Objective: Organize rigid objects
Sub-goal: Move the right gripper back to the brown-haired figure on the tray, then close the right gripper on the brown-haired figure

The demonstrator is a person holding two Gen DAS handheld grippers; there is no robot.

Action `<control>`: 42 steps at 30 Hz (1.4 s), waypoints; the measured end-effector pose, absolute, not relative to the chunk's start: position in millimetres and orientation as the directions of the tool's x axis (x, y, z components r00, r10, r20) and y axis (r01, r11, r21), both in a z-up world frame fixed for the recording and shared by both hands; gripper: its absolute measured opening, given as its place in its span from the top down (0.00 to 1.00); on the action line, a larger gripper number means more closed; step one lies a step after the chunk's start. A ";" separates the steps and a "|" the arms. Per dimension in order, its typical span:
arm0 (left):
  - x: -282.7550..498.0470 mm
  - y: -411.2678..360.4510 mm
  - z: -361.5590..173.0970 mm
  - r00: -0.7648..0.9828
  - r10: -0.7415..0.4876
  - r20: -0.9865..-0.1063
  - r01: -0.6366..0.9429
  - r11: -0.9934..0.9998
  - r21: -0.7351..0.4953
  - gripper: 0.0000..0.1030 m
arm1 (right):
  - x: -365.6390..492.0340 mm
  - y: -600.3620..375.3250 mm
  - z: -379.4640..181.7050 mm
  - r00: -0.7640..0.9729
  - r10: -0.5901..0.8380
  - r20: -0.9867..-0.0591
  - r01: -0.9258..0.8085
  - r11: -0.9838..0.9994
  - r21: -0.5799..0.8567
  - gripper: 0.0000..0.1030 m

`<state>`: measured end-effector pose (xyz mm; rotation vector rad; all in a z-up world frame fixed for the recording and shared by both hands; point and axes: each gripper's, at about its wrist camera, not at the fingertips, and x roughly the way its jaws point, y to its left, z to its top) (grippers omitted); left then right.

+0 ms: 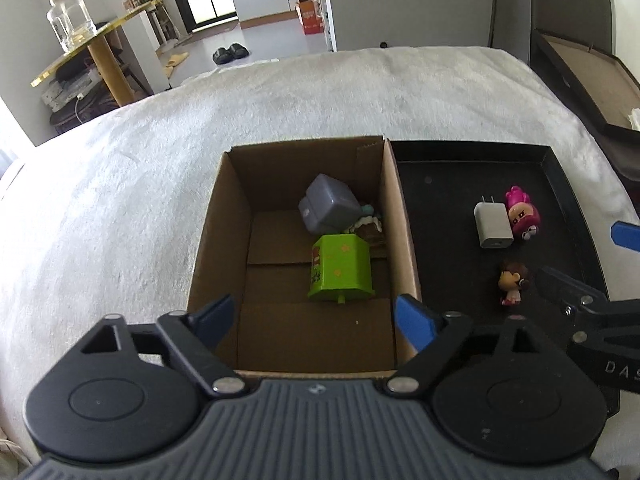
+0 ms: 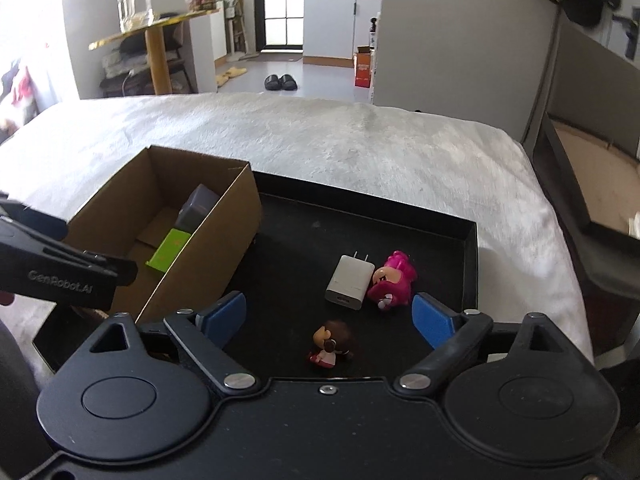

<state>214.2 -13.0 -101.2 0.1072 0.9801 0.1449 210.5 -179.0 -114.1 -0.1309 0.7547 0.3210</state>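
A cardboard box [image 1: 224,208] [image 2: 224,240] stands on the white bed beside a black tray [image 1: 440,272] [image 2: 440,240]. In the box lie a grey cube [image 1: 326,206] [image 2: 198,208], a green block [image 1: 340,270] [image 2: 168,256] and a small toy part. On the tray lie a white charger [image 1: 492,226] [image 2: 350,282], a pink figurine [image 1: 522,214] [image 2: 394,280] and a brown-haired figurine [image 1: 512,282] [image 2: 332,344]. My left gripper [image 1: 316,320] is open and empty above the box's near end. My right gripper [image 2: 330,316] is open and empty above the brown-haired figurine.
The bed's white blanket [image 1: 280,100] stretches beyond the box and tray. A dark framed board [image 1: 592,76] lies at the right. A side table with a glass jar [image 1: 70,20] stands at the far left. Slippers [image 2: 280,82] sit on the floor.
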 end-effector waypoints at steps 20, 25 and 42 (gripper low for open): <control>209.3 -50.8 -107.7 0.540 0.252 -0.803 -0.037 0.960 0.276 0.12 | 198.1 -216.5 -148.6 0.689 0.277 -0.669 -0.251 0.958 0.137 0.07; 212.0 -55.0 -112.8 0.537 0.276 -0.797 -0.036 0.952 0.305 0.12 | 199.6 -221.0 -155.5 0.684 0.281 -0.673 -0.239 0.958 0.157 0.07; 232.6 -61.5 -125.8 0.550 0.234 -0.802 -0.001 0.960 0.279 0.13 | 214.6 -216.1 -185.4 0.652 0.286 -0.702 -0.213 0.958 0.193 0.37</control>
